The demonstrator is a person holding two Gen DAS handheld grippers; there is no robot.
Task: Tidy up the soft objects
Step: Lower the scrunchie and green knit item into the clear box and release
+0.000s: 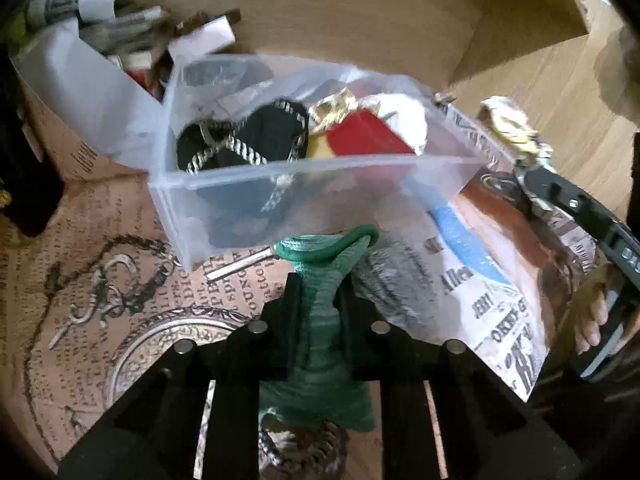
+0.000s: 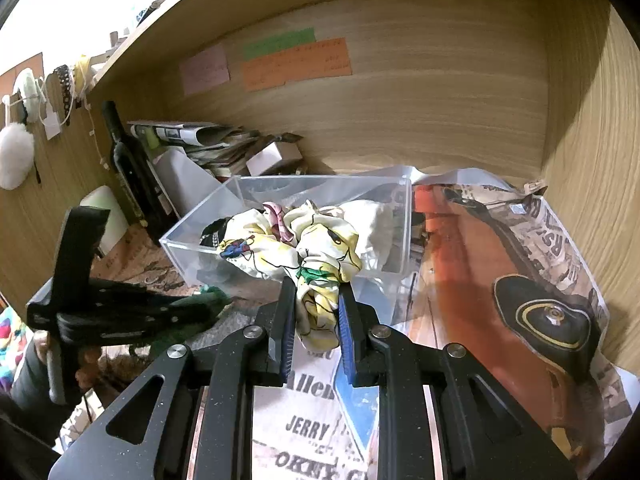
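Observation:
My left gripper is shut on a green knitted cloth, just in front of a clear plastic box. The box holds a black trimmed cloth, a red piece and white fabric. My right gripper is shut on a yellow-white patterned scarf that hangs over the box's near wall. In the left wrist view the right gripper shows at right with the scarf. In the right wrist view the left gripper shows at left with the green cloth.
Printed paper lines the wooden shelf. A dark bottle, a white bin with rolled papers and a paper stack stand at the back left. Wooden walls close the back and right.

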